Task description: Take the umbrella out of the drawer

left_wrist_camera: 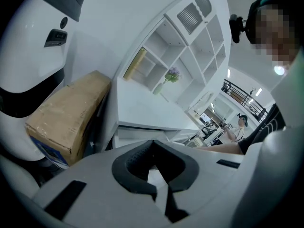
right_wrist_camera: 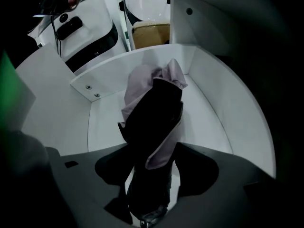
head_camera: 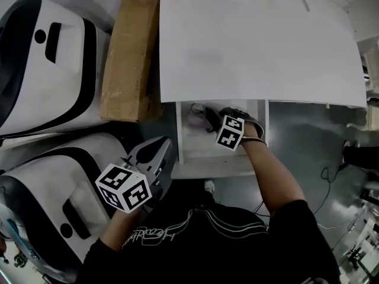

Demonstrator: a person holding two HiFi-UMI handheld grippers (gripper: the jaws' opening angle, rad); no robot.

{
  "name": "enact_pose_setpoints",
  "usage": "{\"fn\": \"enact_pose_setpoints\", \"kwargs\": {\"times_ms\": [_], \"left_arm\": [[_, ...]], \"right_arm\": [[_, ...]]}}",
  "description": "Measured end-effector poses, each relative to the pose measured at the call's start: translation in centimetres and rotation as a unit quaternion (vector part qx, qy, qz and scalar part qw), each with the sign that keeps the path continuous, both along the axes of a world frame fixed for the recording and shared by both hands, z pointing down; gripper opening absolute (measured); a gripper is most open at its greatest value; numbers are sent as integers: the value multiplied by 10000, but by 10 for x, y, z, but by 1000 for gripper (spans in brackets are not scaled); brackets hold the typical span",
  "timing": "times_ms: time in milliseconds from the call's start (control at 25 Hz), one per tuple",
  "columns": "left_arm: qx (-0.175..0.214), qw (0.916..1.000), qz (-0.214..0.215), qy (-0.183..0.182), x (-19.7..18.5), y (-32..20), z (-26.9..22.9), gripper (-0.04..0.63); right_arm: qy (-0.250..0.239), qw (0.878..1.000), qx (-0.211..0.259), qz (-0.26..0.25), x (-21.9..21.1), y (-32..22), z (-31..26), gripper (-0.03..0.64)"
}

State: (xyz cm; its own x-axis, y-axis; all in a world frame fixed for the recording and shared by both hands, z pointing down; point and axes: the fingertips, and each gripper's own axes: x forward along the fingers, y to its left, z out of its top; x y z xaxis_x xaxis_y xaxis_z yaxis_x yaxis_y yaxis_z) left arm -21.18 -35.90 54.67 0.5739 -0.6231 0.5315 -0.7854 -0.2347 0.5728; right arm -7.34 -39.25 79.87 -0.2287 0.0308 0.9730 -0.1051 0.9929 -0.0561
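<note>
A folded umbrella [head_camera: 197,116], black with lilac cloth, lies in the open white drawer [head_camera: 213,168] under the table. My right gripper [head_camera: 213,123] reaches down into the drawer. In the right gripper view the umbrella [right_wrist_camera: 152,108] runs lengthwise between the jaws of the right gripper [right_wrist_camera: 152,163], which press on its near end from both sides, with the drawer wall [right_wrist_camera: 223,113] around it. My left gripper [head_camera: 155,151] hangs left of the drawer front, away from the umbrella. The left gripper [left_wrist_camera: 155,174] has its pads nearly together and nothing between them.
A cardboard box [head_camera: 130,52] leans left of the white tabletop [head_camera: 254,46]. Two white and black machine shells [head_camera: 47,64] [head_camera: 53,188] fill the left side. Cables [head_camera: 331,176] lie on the grey floor at right. A white shelf unit [left_wrist_camera: 185,46] stands behind the table.
</note>
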Motion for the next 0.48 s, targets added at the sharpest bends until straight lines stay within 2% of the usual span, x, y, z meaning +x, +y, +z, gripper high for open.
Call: {"fn": "enact_pose_setpoints", "kwargs": {"times_ms": [200,480], "left_arm": [[-12,10000,-93,-21,-4,-4,2,20],[-27,10000,-46,11,8,1,0,20]], "right_arm": [[56,9998,-147,109,0,1,6,240],[108,9996,-71,246,1,0,5,238]]}}
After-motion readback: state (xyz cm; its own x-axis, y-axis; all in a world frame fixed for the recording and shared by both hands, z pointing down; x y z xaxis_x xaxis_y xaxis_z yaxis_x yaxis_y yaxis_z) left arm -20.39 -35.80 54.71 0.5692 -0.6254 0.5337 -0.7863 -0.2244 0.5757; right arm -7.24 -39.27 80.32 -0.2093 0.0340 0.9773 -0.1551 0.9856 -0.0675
